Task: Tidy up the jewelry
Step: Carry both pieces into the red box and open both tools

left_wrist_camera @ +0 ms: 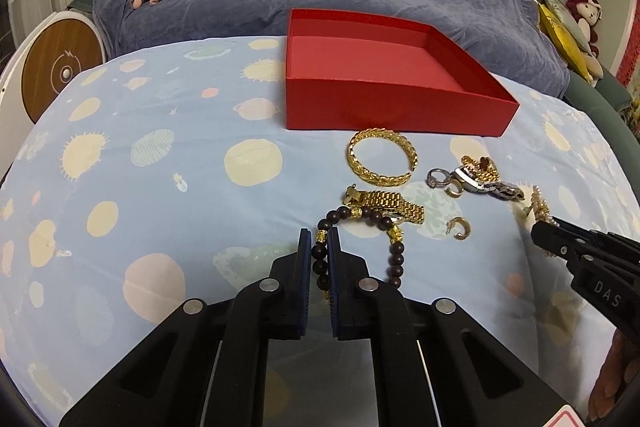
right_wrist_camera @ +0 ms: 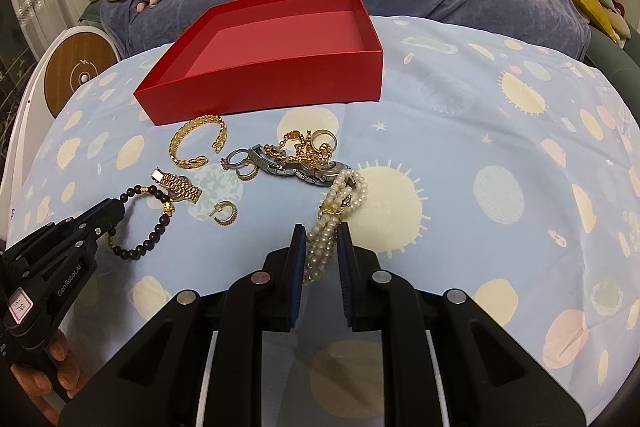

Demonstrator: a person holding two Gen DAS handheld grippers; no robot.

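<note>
Dark wooden beads of a bracelet (left_wrist_camera: 320, 267) sit pinched between the left gripper (left_wrist_camera: 320, 239) pads, clenched tight on the strand. Pearl bracelet (right_wrist_camera: 320, 247) strands lie gripped in the right gripper (right_wrist_camera: 322, 233) — both pieces rest on the blue patterned cloth (left_wrist_camera: 160, 187), near the empty red box (left_wrist_camera: 400, 107) and the gold bangle (left_wrist_camera: 382, 157).

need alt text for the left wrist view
The left gripper is shut on a dark bead bracelet lying on a blue patterned cloth. Gold jewelry sits beyond it, before an empty red box; the right gripper enters at right.
</note>
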